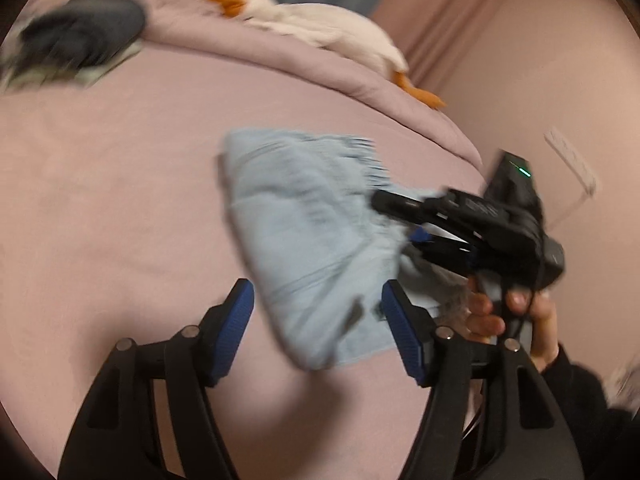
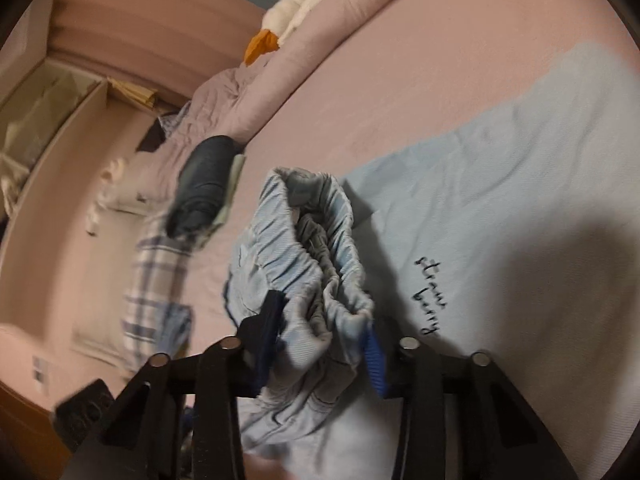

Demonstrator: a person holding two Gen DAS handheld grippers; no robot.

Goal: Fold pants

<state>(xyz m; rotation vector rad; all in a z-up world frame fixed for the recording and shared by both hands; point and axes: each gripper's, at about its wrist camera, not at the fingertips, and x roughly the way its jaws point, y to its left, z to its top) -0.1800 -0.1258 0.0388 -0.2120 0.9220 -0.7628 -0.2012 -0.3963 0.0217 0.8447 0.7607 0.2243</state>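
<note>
Gripping the bunched elastic waistband of light blue pants (image 2: 308,248), the right gripper (image 2: 320,336) lifts it off a pink bed (image 2: 400,92). Only its view shows black lettering on the cloth. The left view shows the left gripper (image 1: 318,312) spread wide, empty, above the pants.

pants (image 1: 308,240) lie on the bed (image 1: 120,200); plush goose (image 1: 320,28) behind them.

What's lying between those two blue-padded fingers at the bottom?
In the left wrist view, part of the light blue pants lies between the open left gripper's fingers, untouched.
</note>
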